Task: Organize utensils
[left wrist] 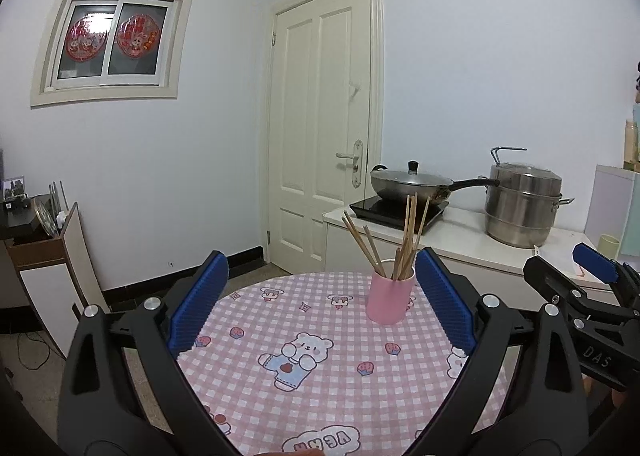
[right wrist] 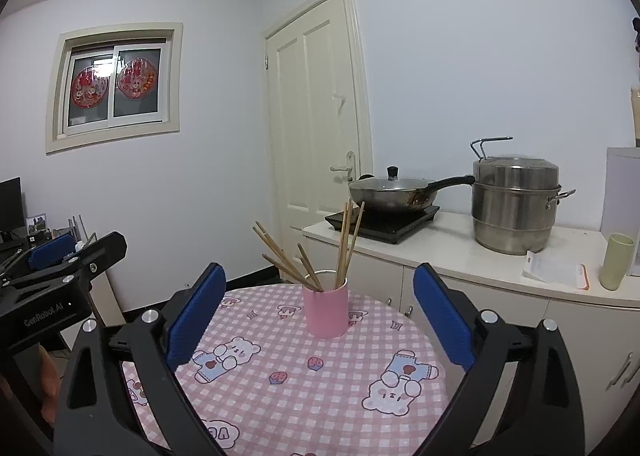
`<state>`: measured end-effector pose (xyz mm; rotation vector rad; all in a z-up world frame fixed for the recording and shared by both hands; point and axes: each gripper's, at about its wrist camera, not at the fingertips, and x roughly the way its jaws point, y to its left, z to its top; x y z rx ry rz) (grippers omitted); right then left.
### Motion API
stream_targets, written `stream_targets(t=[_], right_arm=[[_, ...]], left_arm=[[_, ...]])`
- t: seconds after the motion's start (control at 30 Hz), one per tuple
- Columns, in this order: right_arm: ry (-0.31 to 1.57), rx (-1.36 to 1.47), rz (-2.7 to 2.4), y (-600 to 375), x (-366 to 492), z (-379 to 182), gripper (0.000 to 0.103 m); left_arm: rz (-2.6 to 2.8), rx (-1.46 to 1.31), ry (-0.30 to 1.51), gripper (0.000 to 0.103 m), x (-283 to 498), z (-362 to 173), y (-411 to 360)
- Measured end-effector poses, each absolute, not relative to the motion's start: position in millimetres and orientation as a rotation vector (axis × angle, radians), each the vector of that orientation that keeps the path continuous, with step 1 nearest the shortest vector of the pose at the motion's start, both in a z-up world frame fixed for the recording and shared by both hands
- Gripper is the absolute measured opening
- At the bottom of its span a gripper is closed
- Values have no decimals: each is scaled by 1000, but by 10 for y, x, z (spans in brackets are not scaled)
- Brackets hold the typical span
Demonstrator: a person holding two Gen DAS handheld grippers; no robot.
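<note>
A round table [right wrist: 320,396] under a pink checked cloth with bear prints fills the near ground of both views, and behind it on the right runs a white counter [right wrist: 460,256] carrying a lidded wok [right wrist: 390,192] on a black hob and a tall steel steamer pot [right wrist: 514,204]. Toward the far side of the table stands the pink cup [right wrist: 325,311], upright, with the wooden chopsticks [right wrist: 344,244] in it: some lean out to the left, others rise nearly straight. Nothing else lies on the cloth that I can see, so the sorting looks done or close to it. The left gripper [left wrist: 322,300] and the right gripper [right wrist: 316,316] both stand spread wide with nothing between the blue pads, each well short of the cup. The likeliest mishap from here would be a stray finger catching the leaning sticks as a tool swings past, which could tip the light-looking cup or flick a stick onto the floor; a reach across the table at stick height would cause it. The near edge of the table is cut off by the tool frames, so any utensil lying there is hidden, and the number of sticks in the cup is hard to count where they overlap.
</note>
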<state>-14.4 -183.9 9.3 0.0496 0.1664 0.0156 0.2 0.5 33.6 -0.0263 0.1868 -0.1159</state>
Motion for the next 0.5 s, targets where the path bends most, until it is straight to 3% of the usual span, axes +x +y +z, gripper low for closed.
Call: stream_targets(t=[0.5], right_arm=[[154,31,-2,-1771,-214,129,93]], left_arm=[[-92,-5,182,94,25,321,-9]])
